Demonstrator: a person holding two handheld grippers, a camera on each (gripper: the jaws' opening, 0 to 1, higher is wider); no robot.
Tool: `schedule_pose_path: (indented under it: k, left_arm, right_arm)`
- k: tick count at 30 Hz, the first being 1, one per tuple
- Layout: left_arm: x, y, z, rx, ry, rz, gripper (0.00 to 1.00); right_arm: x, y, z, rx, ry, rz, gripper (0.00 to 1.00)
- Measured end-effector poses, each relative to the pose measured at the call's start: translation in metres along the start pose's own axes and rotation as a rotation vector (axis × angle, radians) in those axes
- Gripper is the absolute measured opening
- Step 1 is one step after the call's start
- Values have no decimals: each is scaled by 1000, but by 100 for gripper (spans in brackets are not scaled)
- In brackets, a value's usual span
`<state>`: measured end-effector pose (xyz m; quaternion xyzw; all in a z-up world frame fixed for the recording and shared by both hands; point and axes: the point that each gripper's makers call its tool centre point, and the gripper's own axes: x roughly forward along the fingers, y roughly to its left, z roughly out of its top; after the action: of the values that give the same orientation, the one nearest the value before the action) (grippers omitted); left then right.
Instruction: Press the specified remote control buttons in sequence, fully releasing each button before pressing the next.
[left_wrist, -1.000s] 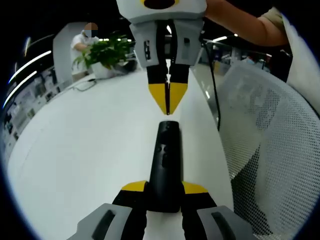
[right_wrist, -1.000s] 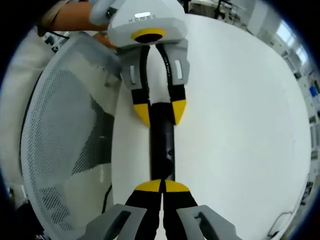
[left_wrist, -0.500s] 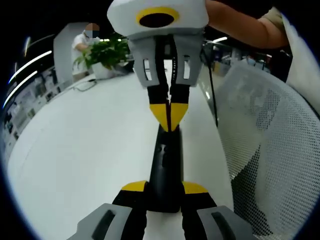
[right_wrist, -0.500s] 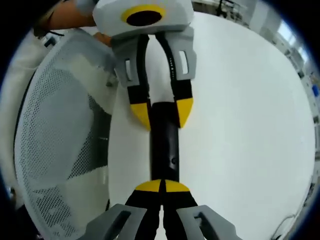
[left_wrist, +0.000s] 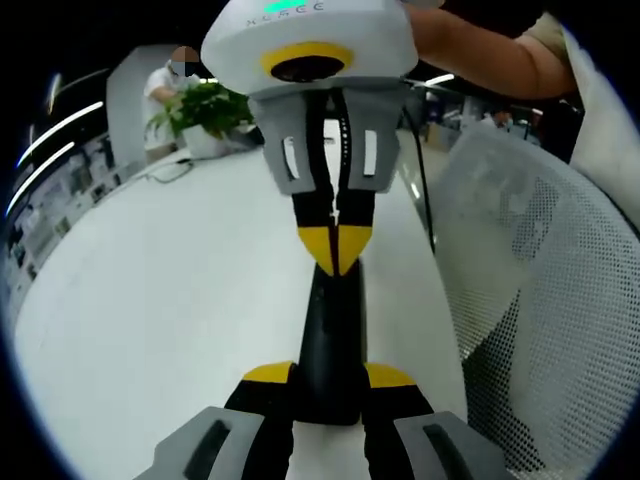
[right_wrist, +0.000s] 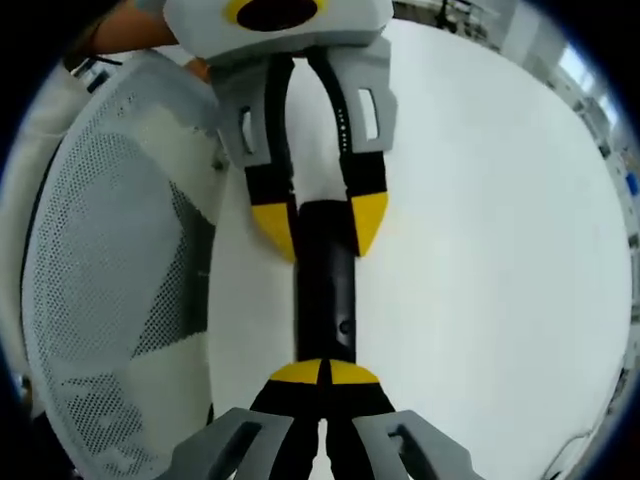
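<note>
A long black remote control lies lengthwise on the white table. My left gripper is shut on the remote's near end, a yellow tip on each side. My right gripper comes in from the top of the left gripper view, shut, its joined yellow tips over the remote's far part. In the right gripper view the shut right gripper meets the remote at its near end, and the left gripper clamps the far end. The buttons under the tips are hidden.
A white mesh chair back stands close beside the table's edge, also seen as the mesh chair. A potted plant and a person are at the table's far end. A dark cable hangs by the edge.
The right gripper, still shut, has moved along the remote toward the left gripper; its tips went from beyond the remote's far end to over its upper part. The left gripper keeps its hold.
</note>
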<state>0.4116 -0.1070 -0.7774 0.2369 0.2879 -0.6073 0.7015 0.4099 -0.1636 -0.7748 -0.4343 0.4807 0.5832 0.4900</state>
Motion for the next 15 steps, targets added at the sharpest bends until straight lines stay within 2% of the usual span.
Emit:
schedule_pose_path:
  k: [15]
  left_arm:
    - [1, 0, 2, -1, 6, 0, 24]
  right_arm:
    - [0, 0, 0, 13, 30, 10, 0]
